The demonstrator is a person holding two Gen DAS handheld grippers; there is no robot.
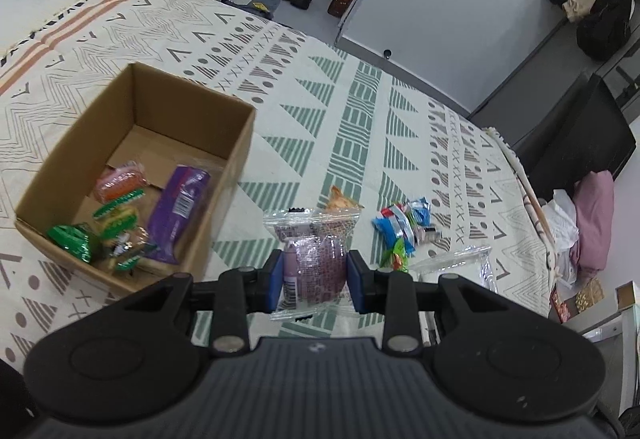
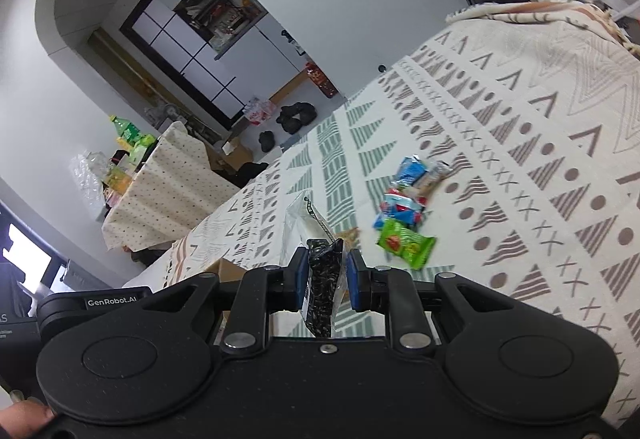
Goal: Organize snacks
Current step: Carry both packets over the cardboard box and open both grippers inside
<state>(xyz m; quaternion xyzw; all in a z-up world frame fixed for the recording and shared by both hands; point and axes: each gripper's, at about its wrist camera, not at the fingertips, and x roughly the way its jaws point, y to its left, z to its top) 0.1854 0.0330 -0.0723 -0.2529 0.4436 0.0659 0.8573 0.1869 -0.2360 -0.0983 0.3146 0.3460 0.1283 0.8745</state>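
Packet of purple snack (image 1: pixel 314 259) sits between the blue pads of the left gripper (image 1: pixel 315 275), which pinches it across the narrow middle; its long axis runs straight ahead along the fingers, one crimped clear end sticking out forward and the other hanging back toward the body of the tool. The film is transparent and glossy, with a rounded purple filling inside. To the left of this gripper and a little ahead stands the open cardboard box (image 1: pixel 236 155), of plain brown corrugated board, rectangular, and in it lie a long purple packet (image 1: pixel 180 207), an orange one and several small green ones. Ahead and to the right of the same gripper, a small heap of loose snacks (image 1: pixel 402 229) in blue, red and green crinkled foil rests on the patterned woven bedcover (image 1: pixel 360 111). The right gripper (image 2: pixel 327 277) is pressed on a black speckled packet (image 2: pixel 322 287), thin and flat, held on edge with its long axis forward along the fingers, its clear end rising ahead of the pads. From this gripper the green wrapper (image 2: pixel 406 243) lies just ahead to the right, with blue ones beyond it.
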